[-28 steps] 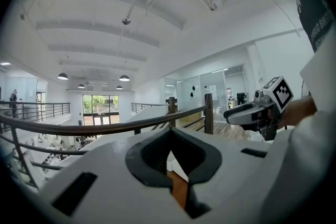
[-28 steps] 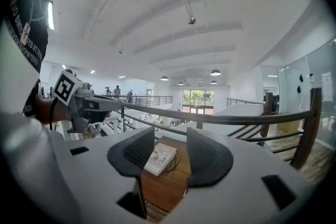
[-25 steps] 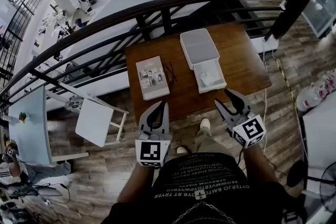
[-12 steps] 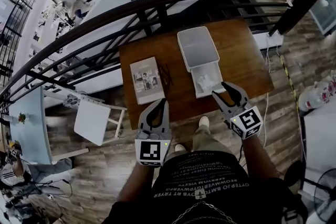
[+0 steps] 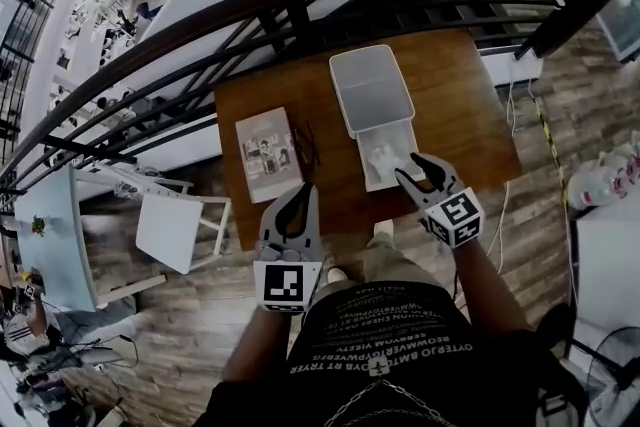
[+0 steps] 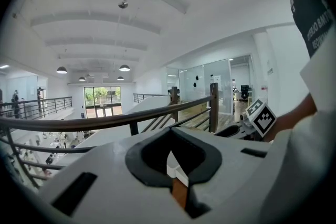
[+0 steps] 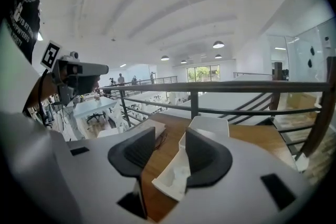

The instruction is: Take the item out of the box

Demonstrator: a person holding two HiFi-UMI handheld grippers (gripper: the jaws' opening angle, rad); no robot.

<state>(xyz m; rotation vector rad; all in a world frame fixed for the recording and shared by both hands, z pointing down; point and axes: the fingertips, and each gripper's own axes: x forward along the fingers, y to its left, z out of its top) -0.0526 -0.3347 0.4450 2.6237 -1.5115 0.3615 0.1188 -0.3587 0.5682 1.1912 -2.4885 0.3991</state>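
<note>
White rectangular box [image 5: 372, 90] on smooth wooden table [image 5: 460, 105]

No legible text. White lettering on black shirt [image 5: 375, 355], lower centre of head view: upside down, too small to read. Booklet [image 5: 266, 147] cover print unreadable. Marker cubes [image 5: 281, 284] on left gripper [image 5: 303, 193] and right gripper [image 5: 415, 167]: patterns only, no characters.

Open-plan office mezzanine, dark railing [image 7: 241, 86], white desks [image 7: 93, 107] below; glass-walled rooms [image 6: 210, 81], pendant lamps [image 6: 124, 68]

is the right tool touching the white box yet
Apart. The right gripper view shows the open right tool held above the box, its jaws clear of it.
</note>
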